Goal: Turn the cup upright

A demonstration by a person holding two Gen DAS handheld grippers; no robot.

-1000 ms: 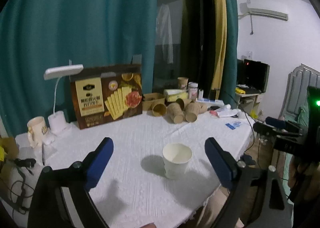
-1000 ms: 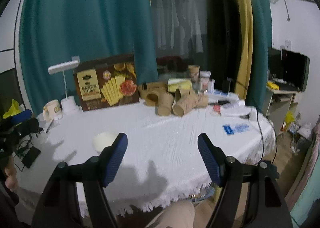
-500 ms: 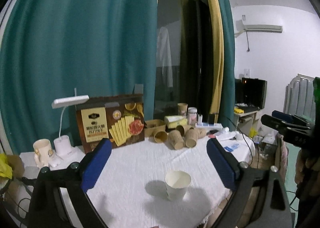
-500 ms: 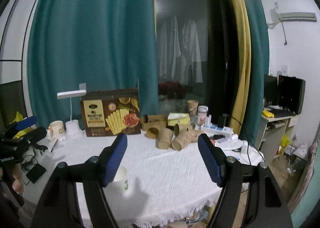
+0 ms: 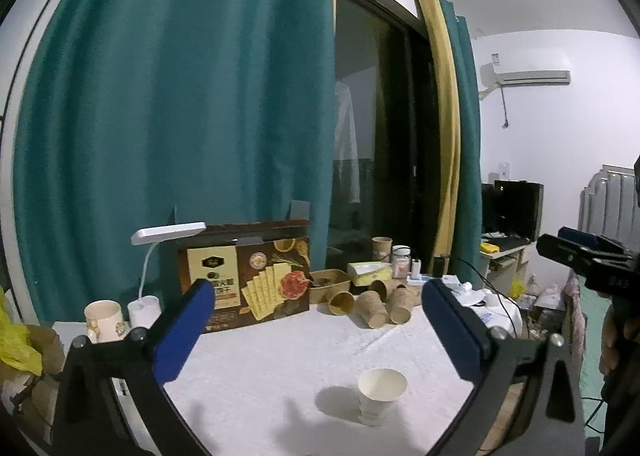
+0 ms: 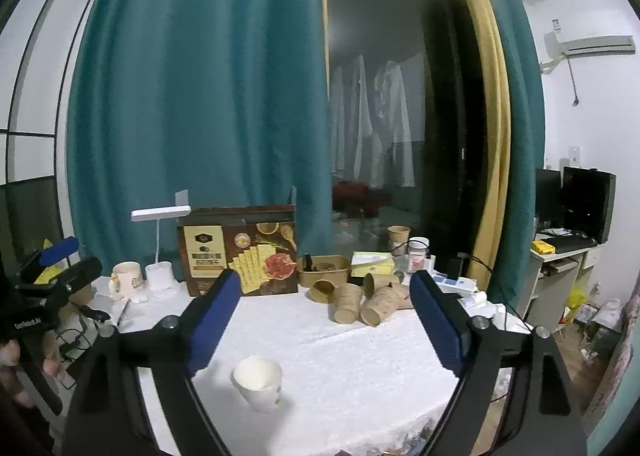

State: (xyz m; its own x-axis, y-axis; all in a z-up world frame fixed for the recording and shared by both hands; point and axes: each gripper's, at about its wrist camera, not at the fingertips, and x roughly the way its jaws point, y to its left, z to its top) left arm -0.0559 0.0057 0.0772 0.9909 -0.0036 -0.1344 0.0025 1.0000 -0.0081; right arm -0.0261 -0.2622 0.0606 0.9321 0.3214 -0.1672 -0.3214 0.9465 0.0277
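The cup (image 5: pixel 382 400) stands upright on the bench (image 5: pixel 280 356), free of both grippers. Left gripper (image 5: pixel 316 332) and right gripper (image 6: pixel 324 320) have just been opening; their fingers (image 6: pixel 212 320) spread wide, empty. The print on the cup's side is too small to read.

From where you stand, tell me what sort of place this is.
Probably a lived-in room at home: a cloth-covered table crowded with a cracker box, teal curtains over a dark window, a wall air conditioner.
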